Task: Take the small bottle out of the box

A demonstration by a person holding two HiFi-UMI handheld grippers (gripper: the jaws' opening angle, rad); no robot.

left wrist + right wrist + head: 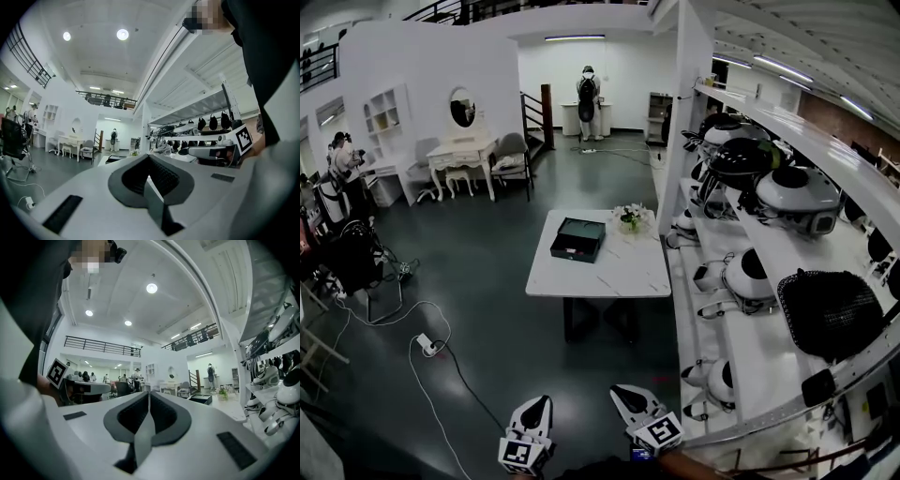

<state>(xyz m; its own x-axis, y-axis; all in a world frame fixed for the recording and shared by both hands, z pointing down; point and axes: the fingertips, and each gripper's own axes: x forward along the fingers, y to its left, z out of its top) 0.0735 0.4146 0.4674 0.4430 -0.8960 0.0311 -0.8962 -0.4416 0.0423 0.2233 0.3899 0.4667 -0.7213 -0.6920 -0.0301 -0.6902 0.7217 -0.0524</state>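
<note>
Down at the lower edge of the head view, the left gripper and the right gripper hung side by side over the dark, glossy floor, each a smooth white shell with a marker cube at its rear. In the left gripper view its 2 fingers, white outside and lined with dark ribbed padding, were pressed together with nothing between them. The right gripper's 2 fingers met the same way along 1 thin seam and held nothing. Well apart from both, the box lay on the white, faintly veined rectangular worktop. It was a shallow dark rectangular case with a slightly greener inside. The small bottle could not be made out at that distance, so no view showed whether it sat in the box. A small bunch of pale flowers stood just beside the box's far right corner. To the right ran long white shelves carrying rounded white and black shells, and among them a black mesh basket whose contents could not be told. A pale cable trailed in loops across the floor at the left.
</note>
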